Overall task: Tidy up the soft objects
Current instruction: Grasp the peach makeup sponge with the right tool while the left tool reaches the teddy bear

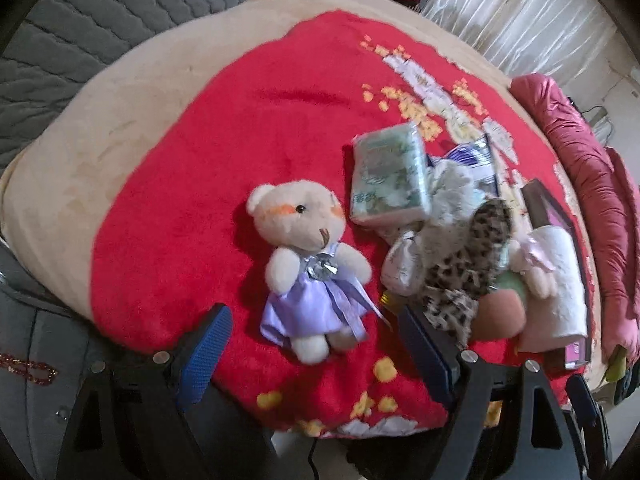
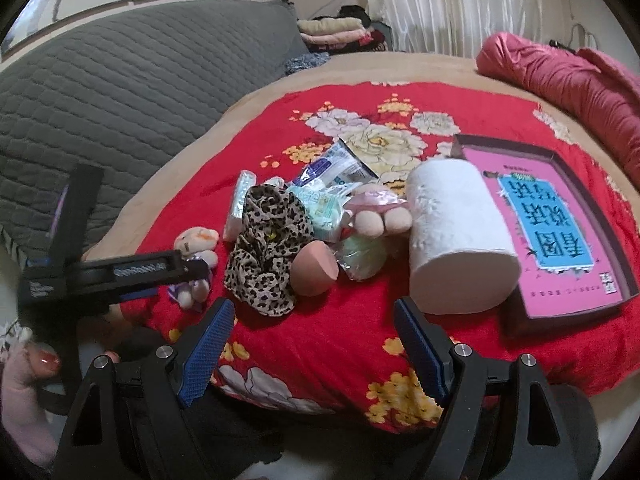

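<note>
Now, at lower centre of the left wrist view, the left gripper [image 1: 312,344] is hovering spread apart around a cream plush bear in a lilac satin dress [image 1: 310,264] lying on the red floral blanket [image 1: 180,200]; rightward, the right gripper [image 2: 314,340] is gaping empty below a leopard-print fabric scrunchie [image 2: 266,248] and white paper roll [image 2: 460,236].
</note>
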